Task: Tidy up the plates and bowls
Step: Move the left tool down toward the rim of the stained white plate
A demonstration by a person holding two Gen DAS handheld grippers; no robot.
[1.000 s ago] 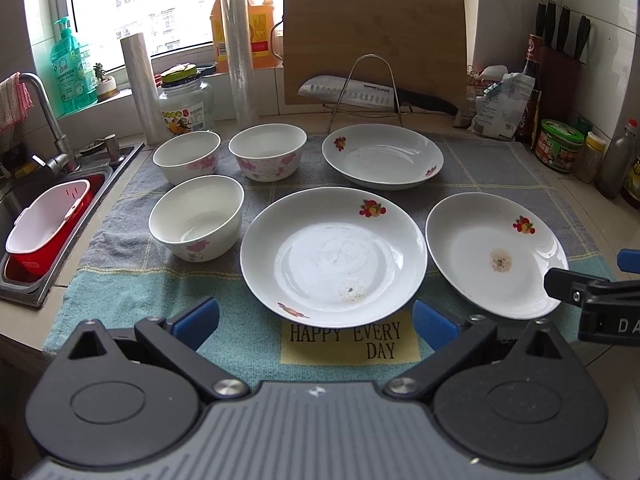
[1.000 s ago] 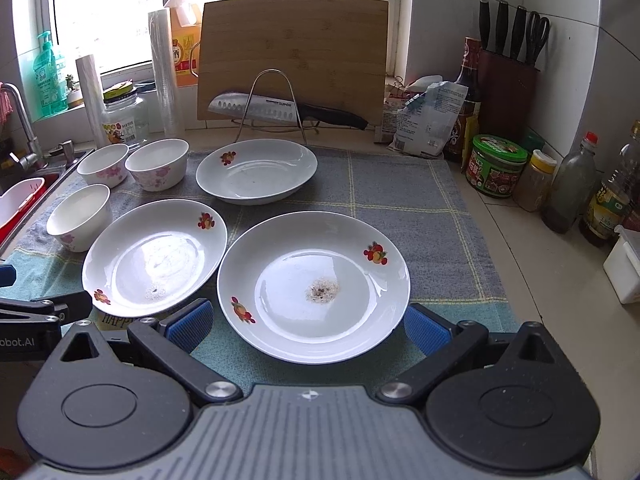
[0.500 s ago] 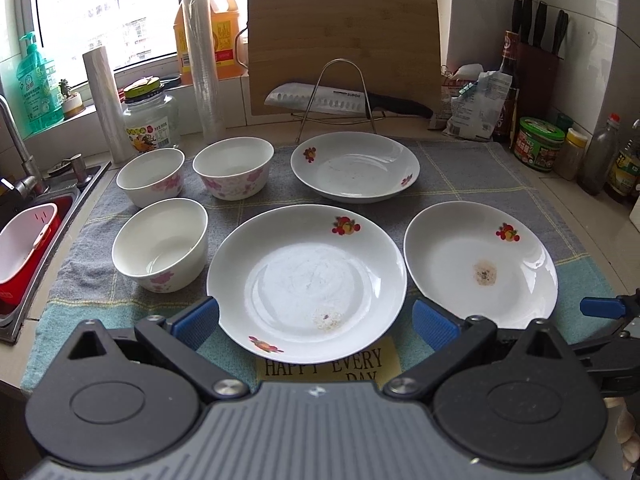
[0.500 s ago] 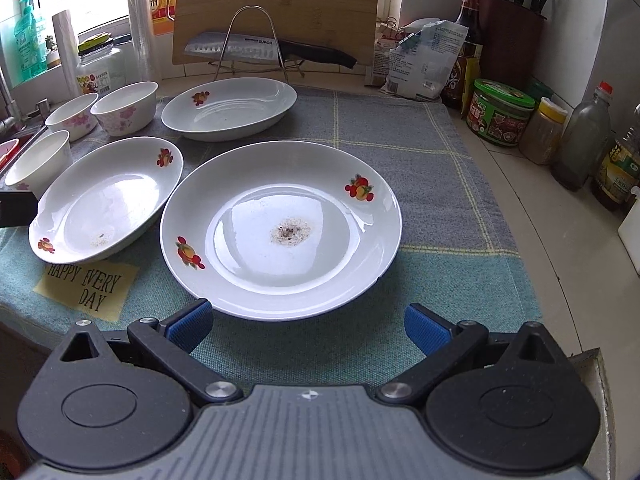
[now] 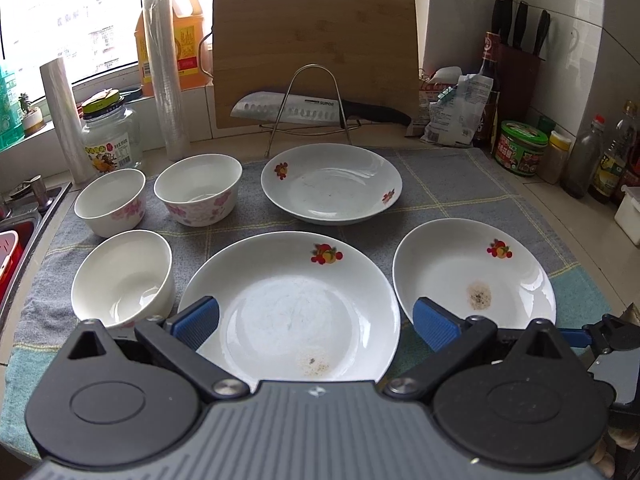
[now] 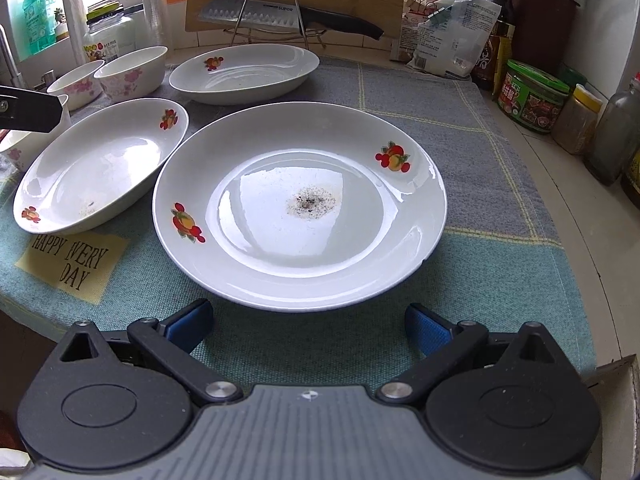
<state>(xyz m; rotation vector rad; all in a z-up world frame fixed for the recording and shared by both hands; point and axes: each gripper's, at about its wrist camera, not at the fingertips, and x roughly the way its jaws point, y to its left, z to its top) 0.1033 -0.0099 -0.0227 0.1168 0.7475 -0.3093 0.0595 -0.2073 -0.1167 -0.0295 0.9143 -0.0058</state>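
— Cloth (image 5: 460,184) is spread beneath everything. Where are the plates seen?
— One plate (image 6: 300,204) lies ahead of the right gripper (image 6: 308,326), another (image 5: 288,304) between the left gripper's (image 5: 316,320) fingers; bowls (image 5: 124,276) lie beyond. Both are held wide, nothing gripped.

Three bowls (image 5: 124,280) sit left of three plates (image 5: 292,304).

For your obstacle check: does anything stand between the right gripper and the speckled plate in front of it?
Nothing visible does. Only bare towel lies between the open right gripper and the speckled plate.
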